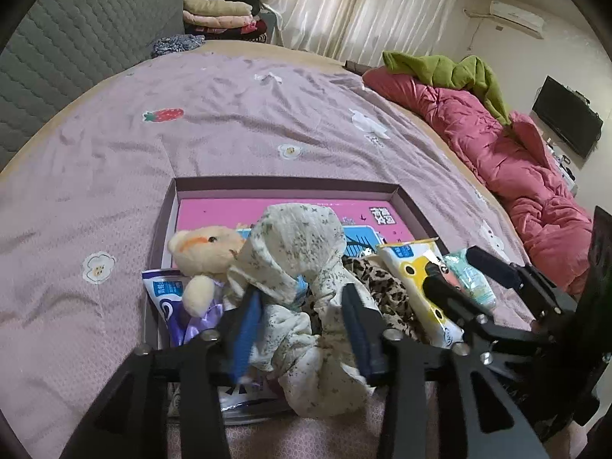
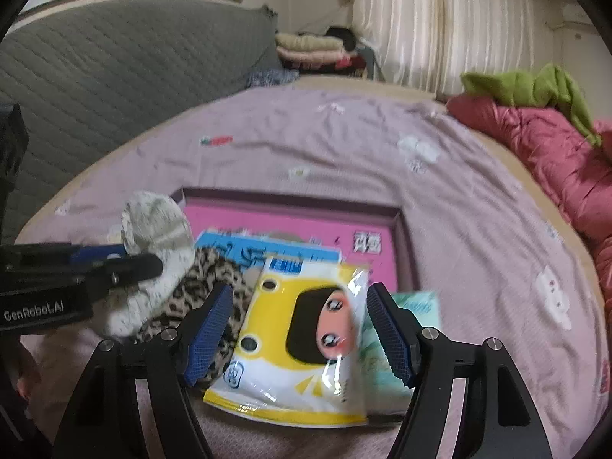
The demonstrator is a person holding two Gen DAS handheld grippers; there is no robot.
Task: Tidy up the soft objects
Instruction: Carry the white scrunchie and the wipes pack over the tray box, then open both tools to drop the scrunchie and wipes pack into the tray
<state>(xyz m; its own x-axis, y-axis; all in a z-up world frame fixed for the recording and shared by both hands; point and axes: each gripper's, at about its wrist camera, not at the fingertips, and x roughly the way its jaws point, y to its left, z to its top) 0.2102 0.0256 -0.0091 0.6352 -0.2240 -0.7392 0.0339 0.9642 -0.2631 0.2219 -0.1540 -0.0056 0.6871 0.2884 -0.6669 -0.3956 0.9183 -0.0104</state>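
Observation:
My left gripper [image 1: 302,317] is shut on a cream floral cloth [image 1: 298,252] and holds it bunched over the near edge of a shallow purple box [image 1: 283,185] with a pink bottom. A cream plush bear [image 1: 206,252] sits in the box at the left, on a purple-white packet [image 1: 164,290]. A leopard-print cloth [image 1: 382,287] lies at the near right. My right gripper [image 2: 302,329] is open, its pads on either side of a yellow tissue pack [image 2: 302,336]. A mint-green tissue pack [image 2: 417,306] lies beside it. The left gripper [image 2: 130,264] shows in the right wrist view, with the floral cloth [image 2: 157,225].
The box lies on a bed with a lilac sheet [image 1: 229,122]. A pink quilt [image 1: 516,160] with a green garment [image 1: 451,69] lies along the right side. A grey quilted headboard [image 1: 76,38] stands at the left, folded clothes [image 1: 222,15] behind it.

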